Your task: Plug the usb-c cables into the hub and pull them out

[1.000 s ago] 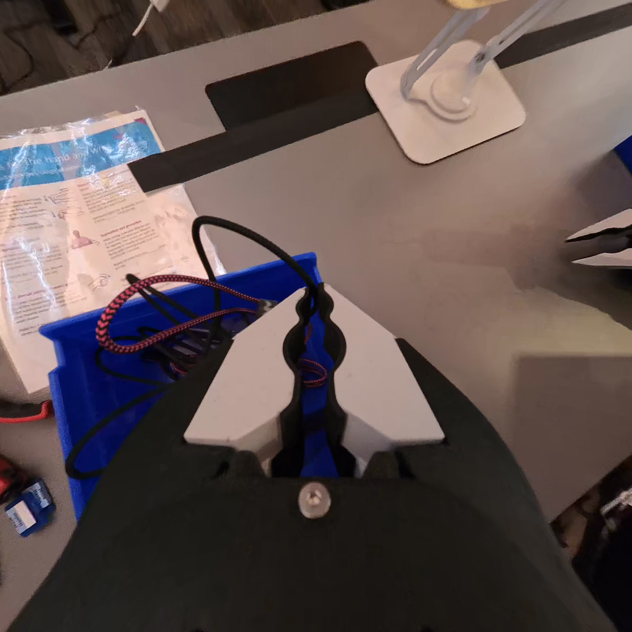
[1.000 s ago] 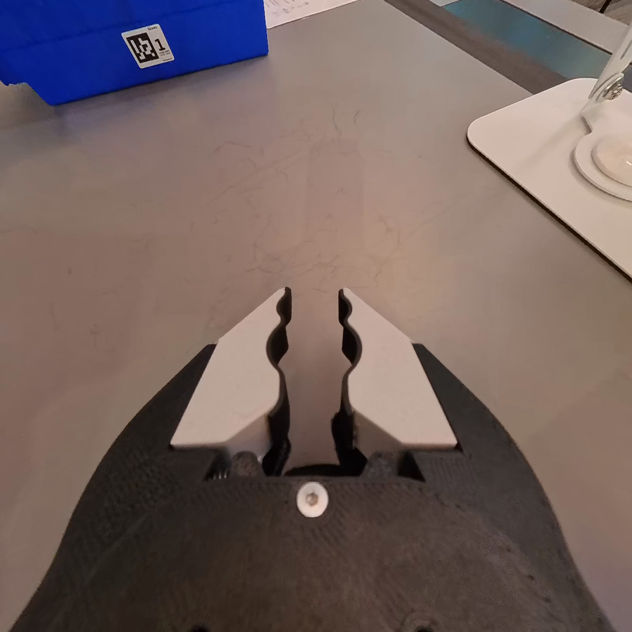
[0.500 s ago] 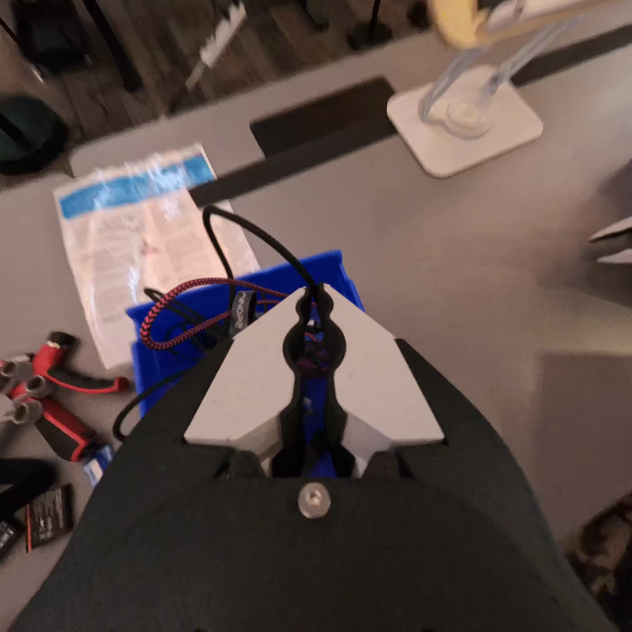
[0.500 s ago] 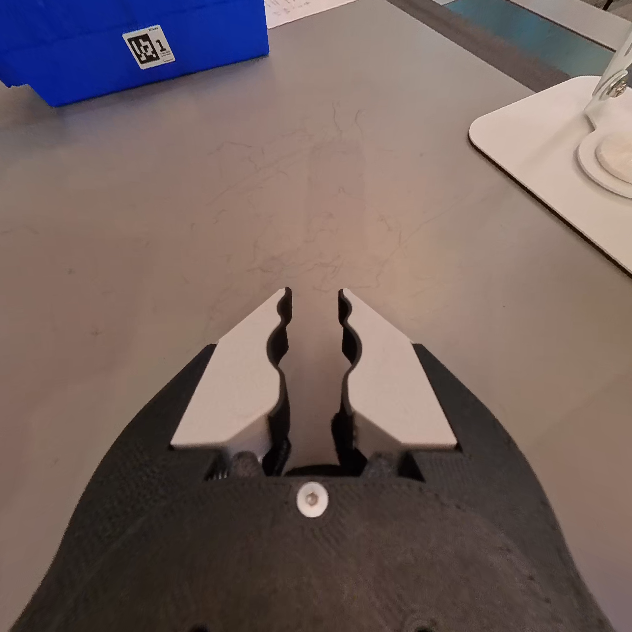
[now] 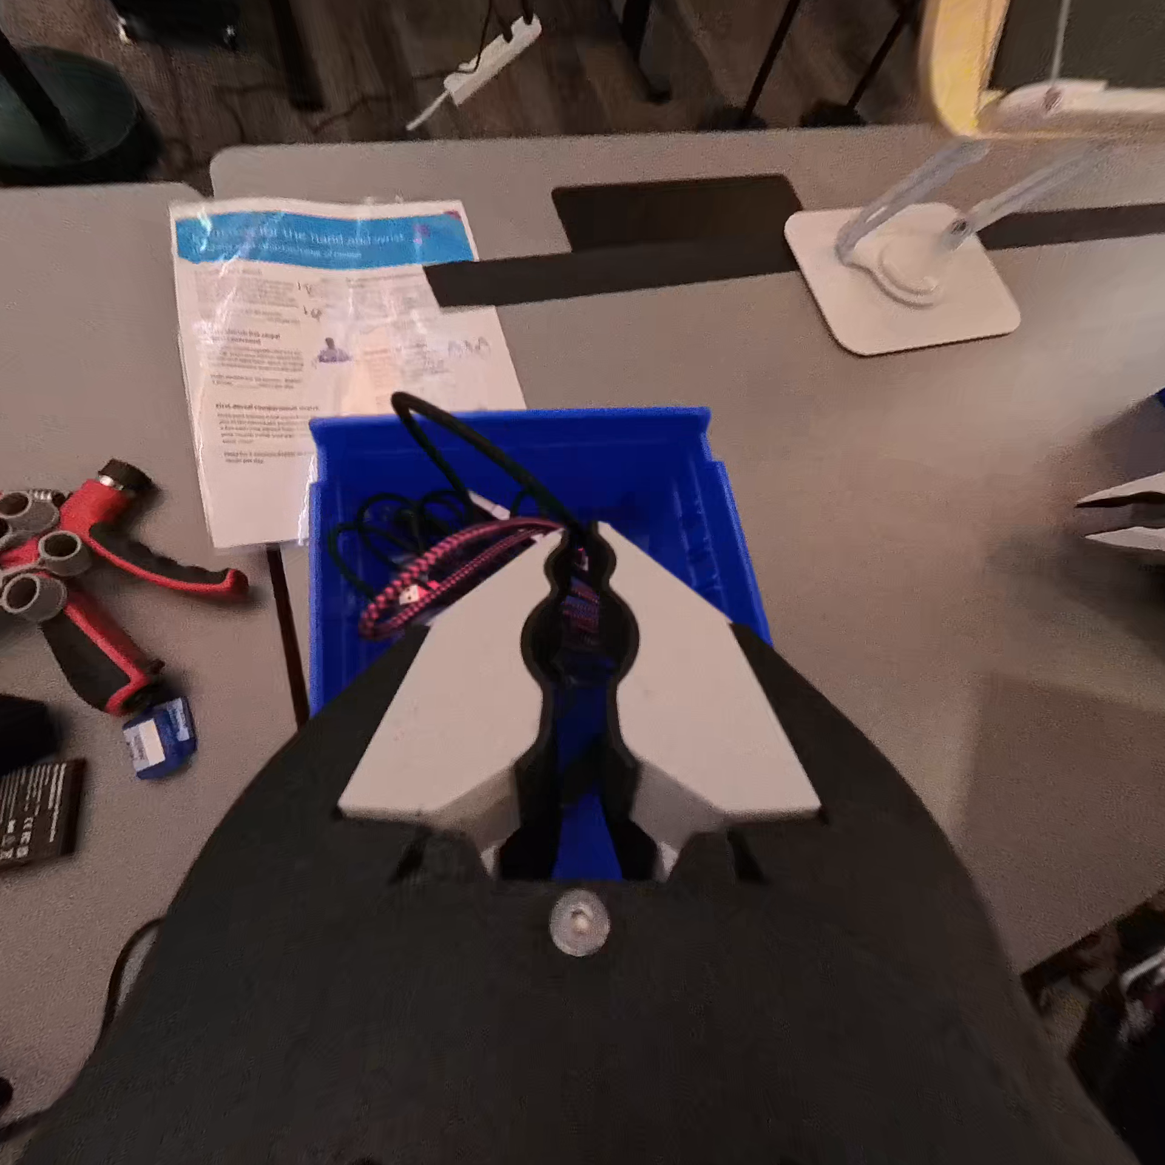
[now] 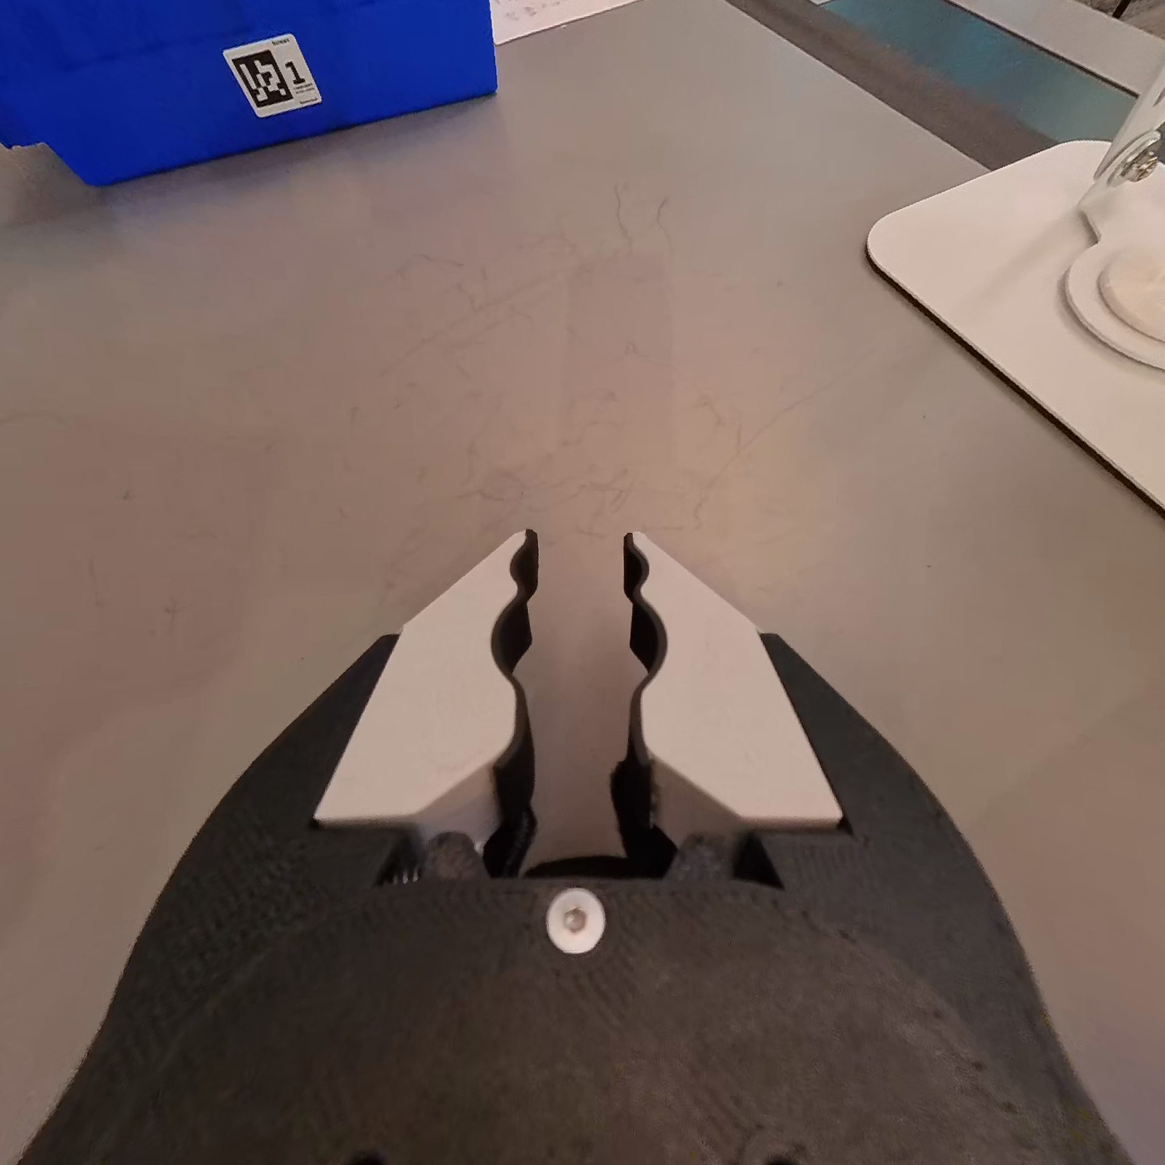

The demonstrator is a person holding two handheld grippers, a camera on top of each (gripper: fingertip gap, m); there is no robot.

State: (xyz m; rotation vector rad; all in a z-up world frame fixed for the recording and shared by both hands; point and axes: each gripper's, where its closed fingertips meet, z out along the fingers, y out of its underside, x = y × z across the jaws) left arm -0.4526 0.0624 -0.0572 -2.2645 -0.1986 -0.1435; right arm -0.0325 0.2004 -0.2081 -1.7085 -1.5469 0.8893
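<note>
Blue plastic is filling the middle of the left wrist view: an open bin (image 5: pixel 637 454) sitting on the grey worktop (image 5: pixel 819 504), with a tangle of cables lying inside it. The left hand-held gripper (image 5: pixel 580 536) is hanging over the bin with its pale fingers (image 5: pixel 479 681) clenched, their tips pinching a black cable (image 5: pixel 441 454) that is arching up past the bin's far rim and looping back down into the tangle. A red-and-black braided cable (image 5: pixel 441 580) is bunching just beside the left finger, one metal plug showing at its end; part of it is also showing in the round gap between the fingers, and whether it is being gripped too cannot be told. No hub can be made out among the cables.

Left of the bin, a printed sheet in a clear sleeve (image 5: pixel 315 353) is lying flat, its near corner tucked behind the bin. Farther left, red-and-black hand tools (image 5: pixel 94 567) and a small blue packet (image 5: pixel 161 741) are resting on the worktop. A white stand base (image 5: pixel 901 284) is sitting well beyond the bin to the right.

Over in the right wrist view, the right hand-held gripper (image 6: pixel 580 536) is hovering low over bare worktop, released, its fingers apart with nothing between them. The bin's outer wall, bearing a square marker sticker (image 6: pixel 272 75), is showing at upper left.
</note>
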